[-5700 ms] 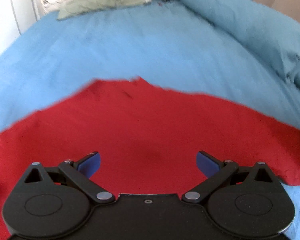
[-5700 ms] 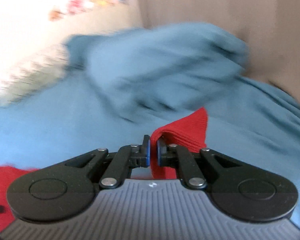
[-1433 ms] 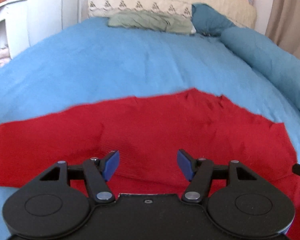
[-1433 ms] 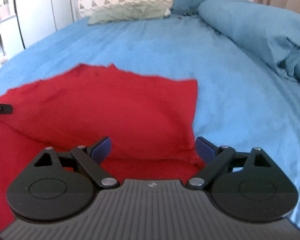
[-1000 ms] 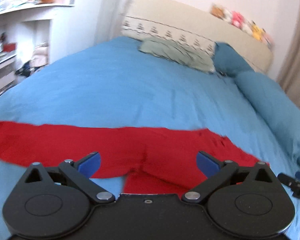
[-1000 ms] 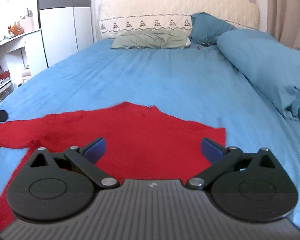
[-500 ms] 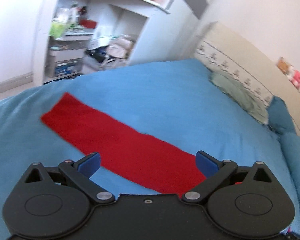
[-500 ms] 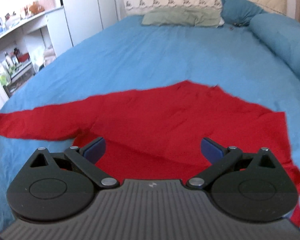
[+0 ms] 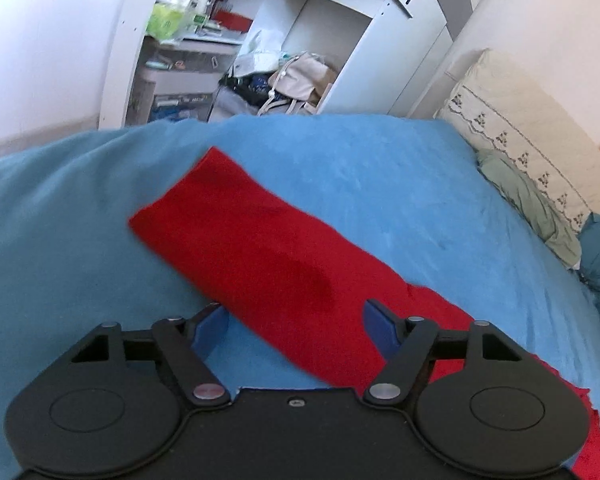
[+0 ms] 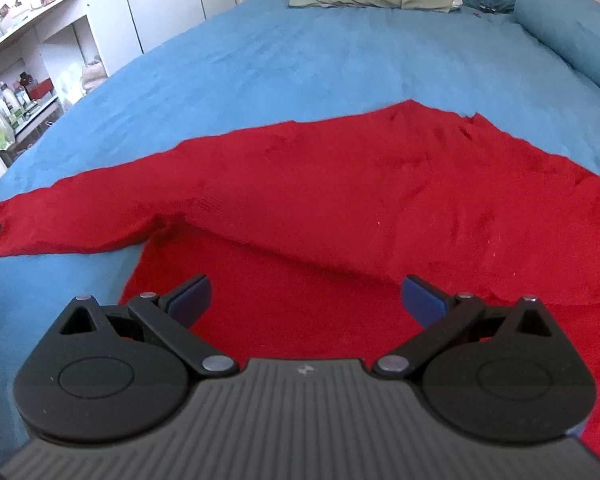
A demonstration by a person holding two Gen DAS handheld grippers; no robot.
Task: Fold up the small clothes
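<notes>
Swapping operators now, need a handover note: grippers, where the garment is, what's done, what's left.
Left gripper: open, holding nothing, pointed along the outstretched sleeve.
Right gripper: open, holding nothing, over the body of the red garment.
Garment lies on the blue bedspread. On the right-hand side of the right wrist view a layer of it is folded over the body; the sleeve on the other side lies straight out and unfolded.
Left: probably fold that sleeve in across the body, then fold the body down smaller.
</notes>
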